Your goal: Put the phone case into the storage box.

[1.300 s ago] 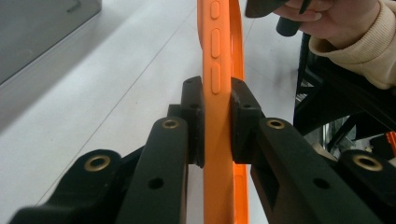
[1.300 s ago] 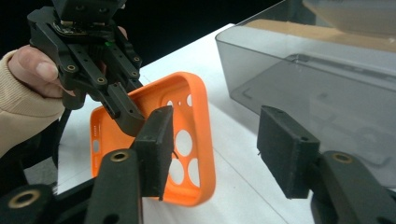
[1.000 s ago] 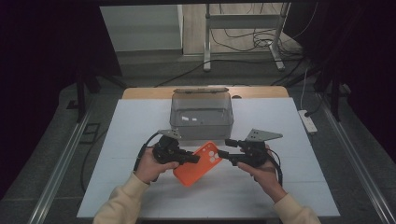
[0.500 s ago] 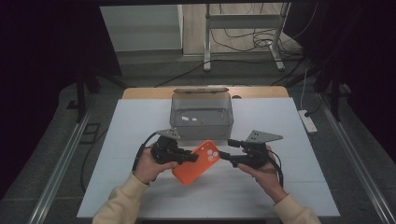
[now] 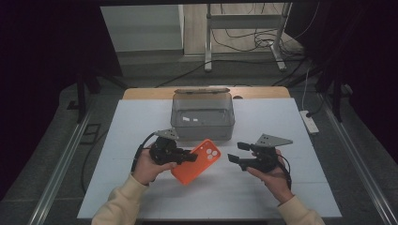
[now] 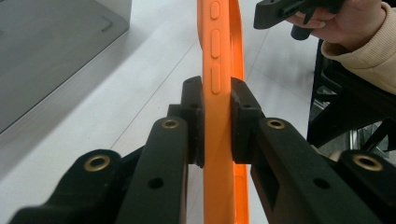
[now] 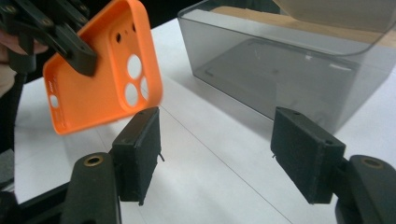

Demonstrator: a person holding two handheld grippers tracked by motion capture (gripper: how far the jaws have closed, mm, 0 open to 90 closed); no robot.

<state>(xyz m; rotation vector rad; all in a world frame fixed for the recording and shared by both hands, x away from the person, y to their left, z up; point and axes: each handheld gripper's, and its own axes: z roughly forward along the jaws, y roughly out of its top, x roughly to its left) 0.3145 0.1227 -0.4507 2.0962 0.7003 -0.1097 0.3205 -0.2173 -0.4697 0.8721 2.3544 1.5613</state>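
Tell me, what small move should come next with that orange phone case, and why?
Probably the left gripper should carry the orange phone case toward the grey bin just behind it. Its jaws are shut on the case's edge, holding it off the table. The right gripper has just been opening, with nothing between its jaws, and stands apart from the case, so it seems to have let go.

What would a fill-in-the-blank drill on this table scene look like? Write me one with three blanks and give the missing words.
1. The left gripper is shut on the edge of an ____ phone case.
2. The right gripper stands ____, with nothing between its pads, its jaws having just been opening.
3. Behind the case on the white table stands a grey see-through ____.

Missing words: orange; open; box
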